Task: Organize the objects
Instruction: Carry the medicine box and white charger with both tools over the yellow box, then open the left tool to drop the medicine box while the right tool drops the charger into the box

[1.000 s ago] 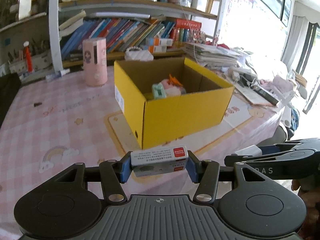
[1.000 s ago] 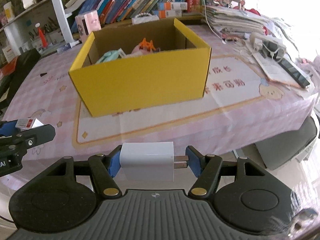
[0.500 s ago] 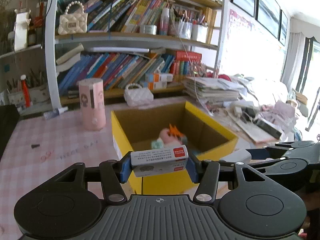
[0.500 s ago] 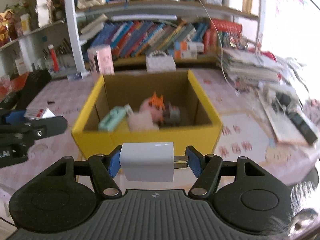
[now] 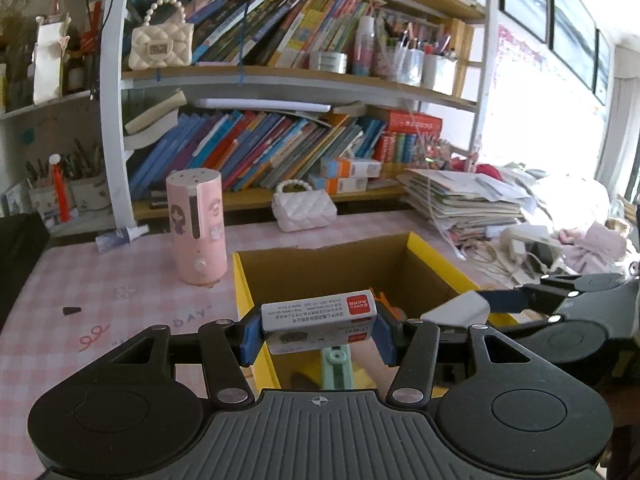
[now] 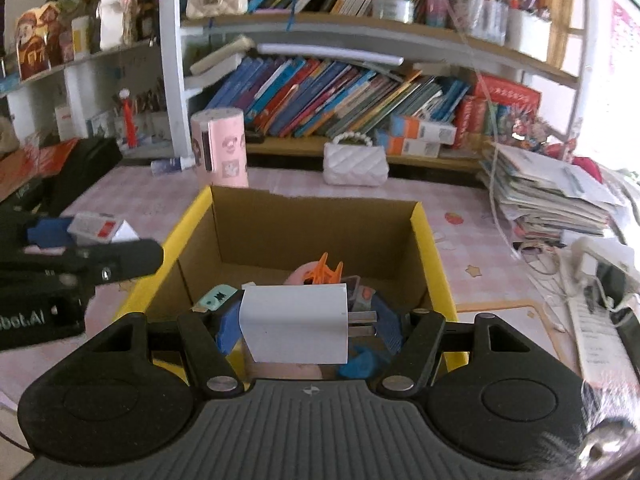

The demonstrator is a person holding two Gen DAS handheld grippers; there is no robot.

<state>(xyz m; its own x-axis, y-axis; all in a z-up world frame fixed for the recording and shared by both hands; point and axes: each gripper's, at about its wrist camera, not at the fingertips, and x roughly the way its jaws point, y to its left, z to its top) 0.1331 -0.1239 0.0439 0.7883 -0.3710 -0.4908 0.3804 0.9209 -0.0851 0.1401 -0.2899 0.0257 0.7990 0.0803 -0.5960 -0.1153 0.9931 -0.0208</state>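
A yellow cardboard box [image 5: 436, 258] [image 6: 430, 248], open at the top, stands on the pink checked table and holds several small toys, among them an orange clip [image 6: 324, 270] and a mint-green piece [image 6: 216, 298]. My left gripper [image 5: 318, 326] is shut on a small white carton with a red label [image 5: 320, 314], held over the box's near left part. My right gripper [image 6: 308, 326] is shut on a white plug adapter [image 6: 296, 322], its prongs pointing right, above the box's near wall. Each gripper shows at the edge of the other's view.
A pink cylindrical device [image 5: 196, 226] and a white quilted purse [image 5: 304, 210] stand behind the box. Bookshelves [image 5: 280, 76] rise at the table's back edge. Stacked papers [image 5: 464, 200], cables and a power strip [image 6: 596, 260] crowd the right side.
Both grippers have risen and moved forward from in front of the table's edge to above the box's near side, each keeping its object. The box's inside now lies just under them.
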